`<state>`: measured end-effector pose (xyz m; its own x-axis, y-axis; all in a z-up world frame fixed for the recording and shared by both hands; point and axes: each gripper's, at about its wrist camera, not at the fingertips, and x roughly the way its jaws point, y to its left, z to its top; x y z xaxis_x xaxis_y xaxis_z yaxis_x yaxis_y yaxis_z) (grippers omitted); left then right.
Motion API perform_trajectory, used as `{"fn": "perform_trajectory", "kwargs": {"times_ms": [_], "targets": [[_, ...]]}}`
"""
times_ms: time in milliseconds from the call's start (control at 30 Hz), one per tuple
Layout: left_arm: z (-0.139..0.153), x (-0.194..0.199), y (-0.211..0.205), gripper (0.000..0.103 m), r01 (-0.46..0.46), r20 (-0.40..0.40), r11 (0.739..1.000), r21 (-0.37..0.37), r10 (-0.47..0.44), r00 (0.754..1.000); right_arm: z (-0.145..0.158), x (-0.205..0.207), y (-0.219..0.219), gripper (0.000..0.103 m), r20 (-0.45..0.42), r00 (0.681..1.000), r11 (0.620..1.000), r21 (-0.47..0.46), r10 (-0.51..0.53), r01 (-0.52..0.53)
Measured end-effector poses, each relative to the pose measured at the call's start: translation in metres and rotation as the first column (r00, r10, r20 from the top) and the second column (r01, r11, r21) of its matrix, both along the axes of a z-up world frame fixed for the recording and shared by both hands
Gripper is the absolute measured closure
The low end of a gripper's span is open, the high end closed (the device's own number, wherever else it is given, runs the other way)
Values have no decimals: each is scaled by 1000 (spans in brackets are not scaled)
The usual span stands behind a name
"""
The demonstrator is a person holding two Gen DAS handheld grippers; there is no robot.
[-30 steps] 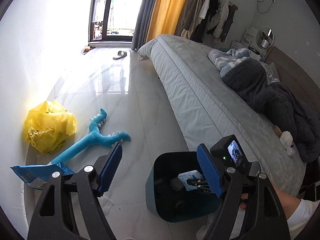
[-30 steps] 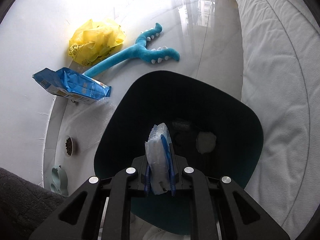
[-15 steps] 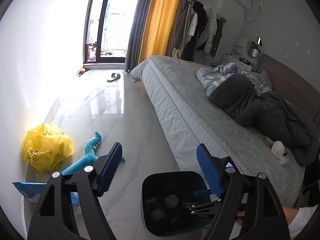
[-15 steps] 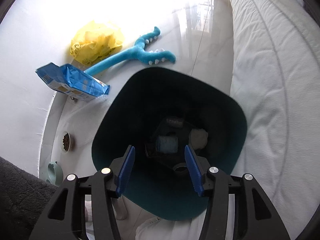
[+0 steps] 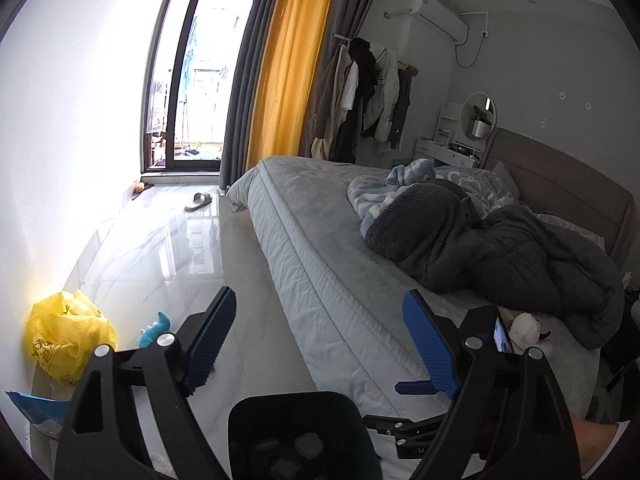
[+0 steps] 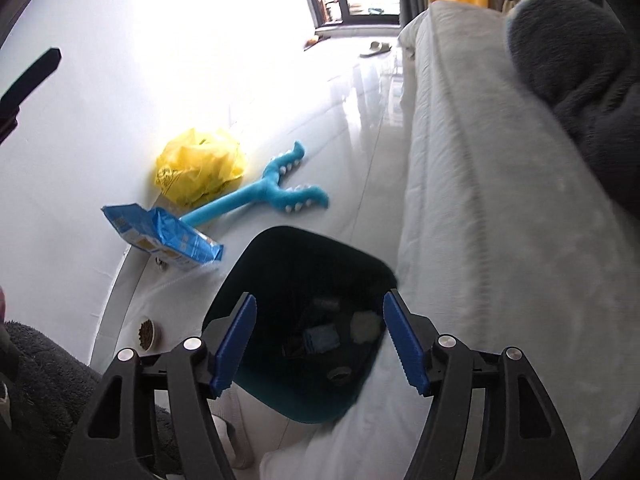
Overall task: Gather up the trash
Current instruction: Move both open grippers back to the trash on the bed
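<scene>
A dark teal trash bin (image 6: 256, 268) stands on the floor beside the bed, with a blue packet (image 6: 320, 338) and a pale crumpled wad (image 6: 365, 325) lying inside. The bin also shows at the bottom of the left wrist view (image 5: 256, 412). My right gripper (image 6: 320, 344) is open and empty above the bin. My left gripper (image 5: 320, 344) is open and empty, raised and facing the room. A blue bag (image 6: 160, 236) and a yellow plastic bag (image 6: 200, 168) lie on the floor by the wall.
A blue plush toy (image 6: 264, 196) lies between the bags and the bin. The grey bed (image 5: 332, 248) with a dark blanket (image 5: 480, 256) fills the right. A small food dish (image 6: 147, 332) sits by the wall. A slipper (image 5: 199, 201) lies near the balcony door.
My right gripper opened over the bin and the blue packet dropped in; the gripper then rose and widened. My left gripper tilted upward, away from the floor.
</scene>
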<state>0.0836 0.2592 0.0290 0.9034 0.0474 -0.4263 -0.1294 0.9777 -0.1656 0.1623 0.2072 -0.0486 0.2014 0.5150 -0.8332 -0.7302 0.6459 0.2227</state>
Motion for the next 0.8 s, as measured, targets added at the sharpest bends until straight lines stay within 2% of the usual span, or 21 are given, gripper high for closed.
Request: {"fn": "perform_trajectory", "kwargs": {"times_ms": [267,800], "targets": [[-3,20,-39,9,63,13,998,-19,-62,998,28,16,-51,32,57,996,996,58,-73,70],[-17,56,-100,9,168,-4,985,-35,-168,986,60,45,-149,32,143,960,966,123,-242,226]]}}
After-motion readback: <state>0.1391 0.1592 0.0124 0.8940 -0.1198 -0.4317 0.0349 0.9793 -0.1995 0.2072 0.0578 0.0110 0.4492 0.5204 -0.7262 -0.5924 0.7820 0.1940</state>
